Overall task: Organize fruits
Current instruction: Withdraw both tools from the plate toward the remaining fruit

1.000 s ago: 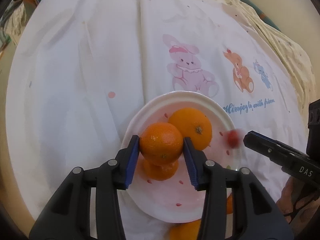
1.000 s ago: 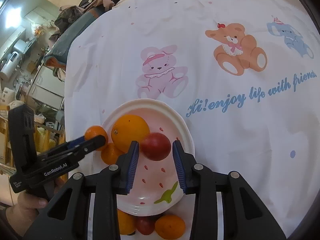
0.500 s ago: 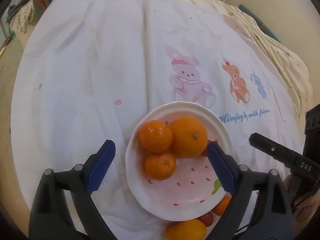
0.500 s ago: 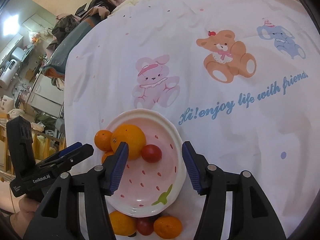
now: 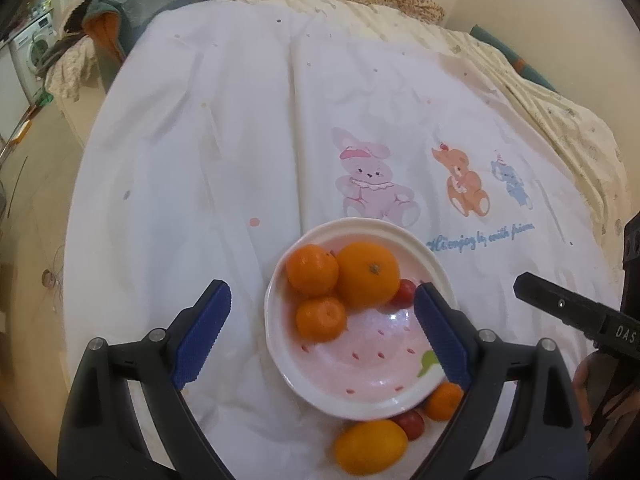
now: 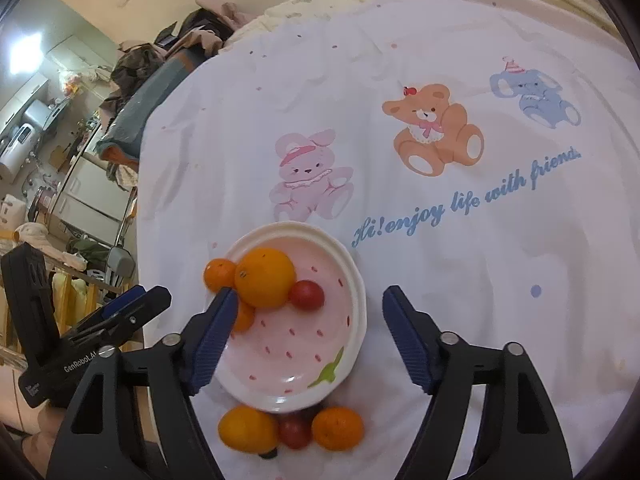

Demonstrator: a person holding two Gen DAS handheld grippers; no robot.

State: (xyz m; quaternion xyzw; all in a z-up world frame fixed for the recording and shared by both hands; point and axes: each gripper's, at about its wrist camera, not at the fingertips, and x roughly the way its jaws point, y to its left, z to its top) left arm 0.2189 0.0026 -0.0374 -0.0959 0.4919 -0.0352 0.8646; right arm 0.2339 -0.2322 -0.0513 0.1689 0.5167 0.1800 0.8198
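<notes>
4 fruits sit in the pink strawberry-patterned bowl (image 5: 360, 364) on the white cartoon-print cloth (image 5: 208, 184): a large orange (image 5: 367, 274) at the far side, a mandarin (image 5: 312, 269) touching it on its left, a smaller mandarin (image 5: 320, 318) just nearer, and a cherry tomato (image 6: 306, 295) tucked against the large orange's right. 3 more fruits lie on the cloth against the bowl's near rim: a yellow-orange citrus (image 6: 247, 429) at left, a second tomato (image 6: 295, 432) in the middle, and another mandarin (image 6: 337, 428) at right. Both grippers hang over the bowl with nothing between their blue pads. The left gripper (image 5: 322, 334) stands spread wide, its pads flanking the bowl's left rim and right side without touching fruit. The right gripper (image 6: 306, 340) is spread too, its jaws having just been opening, with the left pad over the bowl's left edge and the right pad over bare cloth to the bowl's right. Cluttered furniture and piled clothes fill the far left background.
</notes>
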